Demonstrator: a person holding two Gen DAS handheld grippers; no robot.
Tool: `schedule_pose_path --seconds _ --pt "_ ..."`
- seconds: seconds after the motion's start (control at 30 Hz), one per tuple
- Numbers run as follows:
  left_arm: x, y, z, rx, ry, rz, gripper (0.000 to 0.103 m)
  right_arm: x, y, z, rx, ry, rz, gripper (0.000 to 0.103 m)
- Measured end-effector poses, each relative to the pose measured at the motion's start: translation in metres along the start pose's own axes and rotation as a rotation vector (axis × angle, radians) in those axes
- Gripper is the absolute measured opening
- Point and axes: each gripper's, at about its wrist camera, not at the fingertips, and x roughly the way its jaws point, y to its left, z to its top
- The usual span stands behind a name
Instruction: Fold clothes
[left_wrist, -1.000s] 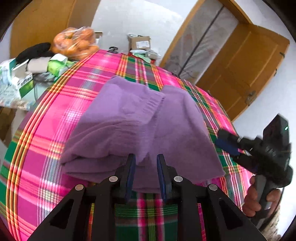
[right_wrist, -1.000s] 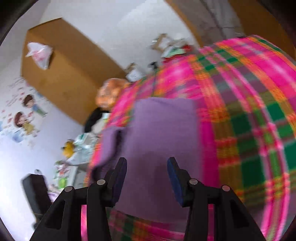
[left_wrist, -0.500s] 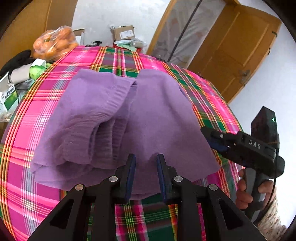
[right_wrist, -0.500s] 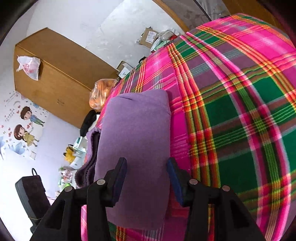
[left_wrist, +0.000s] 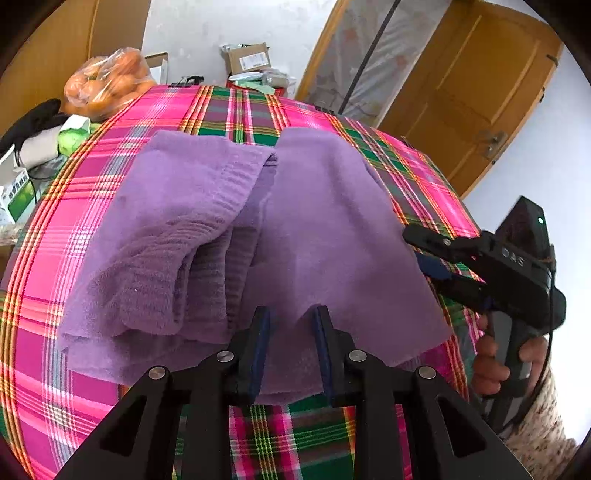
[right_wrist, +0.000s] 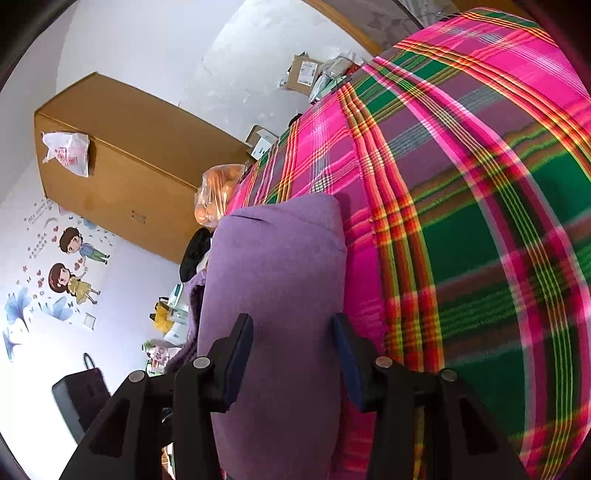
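Note:
A purple knit garment (left_wrist: 295, 229) lies partly folded on the pink and green plaid tablecloth (left_wrist: 92, 184), a thick folded stack on its left and a flat panel on its right. My left gripper (left_wrist: 290, 332) hovers open over the near hem, with fabric showing in the gap. My right gripper (left_wrist: 417, 251), held by a hand (left_wrist: 491, 365), stands open at the garment's right edge. In the right wrist view the right gripper (right_wrist: 291, 332) straddles the garment (right_wrist: 273, 280) lengthwise, with plaid cloth (right_wrist: 480, 221) to the right.
A bag of oranges (left_wrist: 107, 85) and boxes (left_wrist: 22, 192) crowd the far left beside the table. A cardboard box (left_wrist: 247, 59) sits beyond the far edge, and a wooden door (left_wrist: 480, 92) stands at the right. A brown cabinet (right_wrist: 122, 170) is against the wall.
The right gripper has moved in from the right until its fingertips reach the garment's right edge. The left gripper has tilted and come slightly closer over the near hem, with its gap unchanged.

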Motion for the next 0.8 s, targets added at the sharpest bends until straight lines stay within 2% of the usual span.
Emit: schedule_pose_path --seconds 0.23,0.27,0.33,0.4,0.43,0.67,0.8 --pt "-0.006 -0.02 -0.007 0.089 0.0 -0.015 0.026 0.005 0.003 0.001 -0.03 0.01 0.004 0.045" --pt "-0.007 -0.024 -0.008 0.111 -0.002 -0.023 0.026 0.006 0.002 0.001 -0.027 0.01 0.009 0.038" --pt "-0.009 -0.033 -0.01 0.158 -0.008 -0.039 0.026 0.007 0.0 0.0 -0.012 0.012 0.021 0.03" --pt "-0.009 -0.039 -0.012 0.19 -0.004 -0.05 0.032 0.007 -0.002 0.001 0.0 0.011 0.032 0.021" --pt "-0.008 -0.041 -0.013 0.197 -0.001 -0.05 0.04 0.006 0.0 0.001 -0.006 0.006 0.036 0.017" --pt "-0.005 -0.046 -0.016 0.219 0.002 -0.031 0.041 -0.008 0.017 0.003 -0.067 -0.033 0.072 0.015" --pt "-0.008 -0.055 -0.022 0.266 -0.003 -0.031 0.041 -0.014 0.029 0.005 -0.085 -0.045 0.112 0.014"
